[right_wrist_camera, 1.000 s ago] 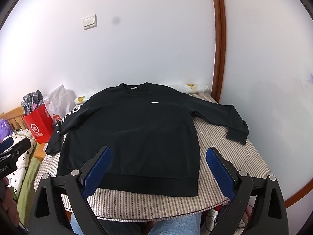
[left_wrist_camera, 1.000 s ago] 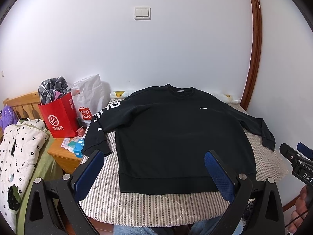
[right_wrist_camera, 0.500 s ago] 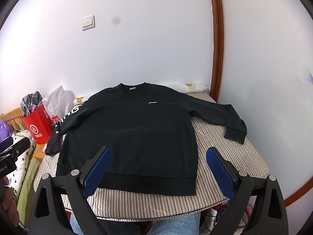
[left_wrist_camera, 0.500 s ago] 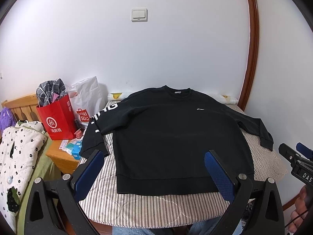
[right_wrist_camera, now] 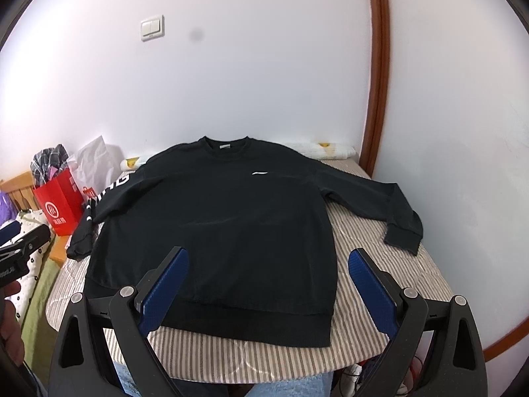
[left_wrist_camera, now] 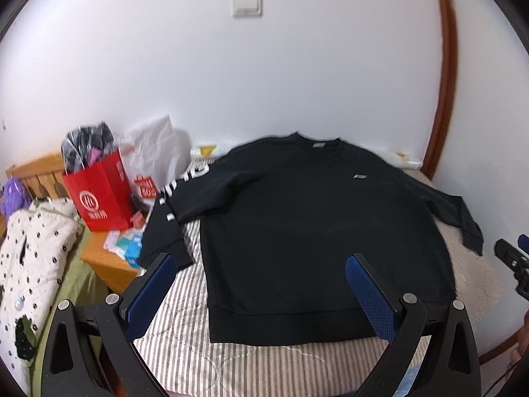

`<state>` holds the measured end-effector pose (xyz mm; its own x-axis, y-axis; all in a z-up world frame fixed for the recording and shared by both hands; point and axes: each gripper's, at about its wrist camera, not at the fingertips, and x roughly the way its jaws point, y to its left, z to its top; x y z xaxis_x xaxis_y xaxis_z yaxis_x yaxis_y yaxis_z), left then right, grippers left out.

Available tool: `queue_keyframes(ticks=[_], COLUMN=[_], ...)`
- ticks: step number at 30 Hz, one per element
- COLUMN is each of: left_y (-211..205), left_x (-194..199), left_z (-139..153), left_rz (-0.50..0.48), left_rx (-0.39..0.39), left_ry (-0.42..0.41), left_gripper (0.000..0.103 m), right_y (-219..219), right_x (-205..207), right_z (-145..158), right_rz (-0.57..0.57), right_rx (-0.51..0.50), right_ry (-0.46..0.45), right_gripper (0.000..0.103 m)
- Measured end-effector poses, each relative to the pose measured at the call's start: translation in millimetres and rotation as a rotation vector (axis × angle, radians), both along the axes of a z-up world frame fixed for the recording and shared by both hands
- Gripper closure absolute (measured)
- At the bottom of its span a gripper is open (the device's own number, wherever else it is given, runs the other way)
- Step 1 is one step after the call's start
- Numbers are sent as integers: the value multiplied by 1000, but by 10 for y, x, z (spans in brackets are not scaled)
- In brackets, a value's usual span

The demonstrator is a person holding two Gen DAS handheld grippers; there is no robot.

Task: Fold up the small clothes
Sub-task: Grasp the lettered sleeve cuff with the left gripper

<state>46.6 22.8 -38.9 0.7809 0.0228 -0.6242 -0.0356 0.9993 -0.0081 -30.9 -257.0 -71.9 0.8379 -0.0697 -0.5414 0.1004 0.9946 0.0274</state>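
Between the blue pads of the left gripper (left_wrist_camera: 261, 284), whose jaws stand wide apart and hold nothing, lies the lower left part of a black sweatshirt (left_wrist_camera: 317, 225). The right gripper (right_wrist_camera: 269, 281) is likewise spread and empty, poised over the hem (right_wrist_camera: 244, 322) near the table's front edge. The sweatshirt is spread flat, front up, on a striped cloth (right_wrist_camera: 363, 340) covering the table, neck toward the wall; its left sleeve (left_wrist_camera: 172, 218) droops over the table's side, while the right sleeve (right_wrist_camera: 380, 201) lies stretched across the cloth.

It looks like soft, thick knit: limp, moderately heavy for a garment, not slippery, likely to sag and drag if lifted by one point. The ribbed cuffs, hem corners and shoulders seem the firmest places to pinch.

A small white logo (right_wrist_camera: 259, 173) marks the chest, a pale tag (right_wrist_camera: 225, 147) sits inside the collar, and white capitals run down the left sleeve, only "NG" roughly legible. A red shopping bag (left_wrist_camera: 99, 195) beside the table bears a white circular emblem and characters too blurred to read.
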Motion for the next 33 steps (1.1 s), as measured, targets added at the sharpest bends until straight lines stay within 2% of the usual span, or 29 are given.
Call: queue_keyframes(ticks=[5, 8, 11, 16, 23, 28, 29, 30, 31, 32, 33], left_y=[280, 518, 704, 972, 1345, 1525, 1527, 1546, 1578, 1618, 1667], left_x=[366, 585, 760, 1100, 1614, 1949, 1981, 1993, 2010, 2005, 1992], left_z=[-473, -746, -980, -1206, -1360, -1625, -1659, -1676, -1699, -1693, -1678], left_rz=[59, 94, 126, 146, 213, 284, 294, 314, 339, 348, 341], left_rx=[10, -36, -35, -89, -121, -117, -90, -63, -48, -49, -63], left_ry=[103, 153, 210, 226, 218, 276, 273, 270, 275, 259, 248], left_gripper=[1, 6, 15, 18, 18, 20, 24, 38, 46, 55, 69], right_y=[7, 25, 58, 193, 409, 483, 480, 472, 463, 455, 448], right_x=[292, 487, 679, 1036, 1384, 1609, 1630, 1679, 1705, 1720, 1756], right_z=[-215, -401, -587, -871, -1075, -1192, -1206, -1226, -1240, -1251, -1263], right_rz=[37, 53, 63, 74, 95, 91, 88, 80, 73, 70, 64], right_rx=[4, 4, 21, 23, -15, -66, -69, -70, -68, -65, -60], right_ry=[38, 74, 113, 186, 265, 323, 328, 338, 344, 347, 354], right_gripper=[7, 10, 14, 22, 22, 22, 22, 22, 22, 22, 22])
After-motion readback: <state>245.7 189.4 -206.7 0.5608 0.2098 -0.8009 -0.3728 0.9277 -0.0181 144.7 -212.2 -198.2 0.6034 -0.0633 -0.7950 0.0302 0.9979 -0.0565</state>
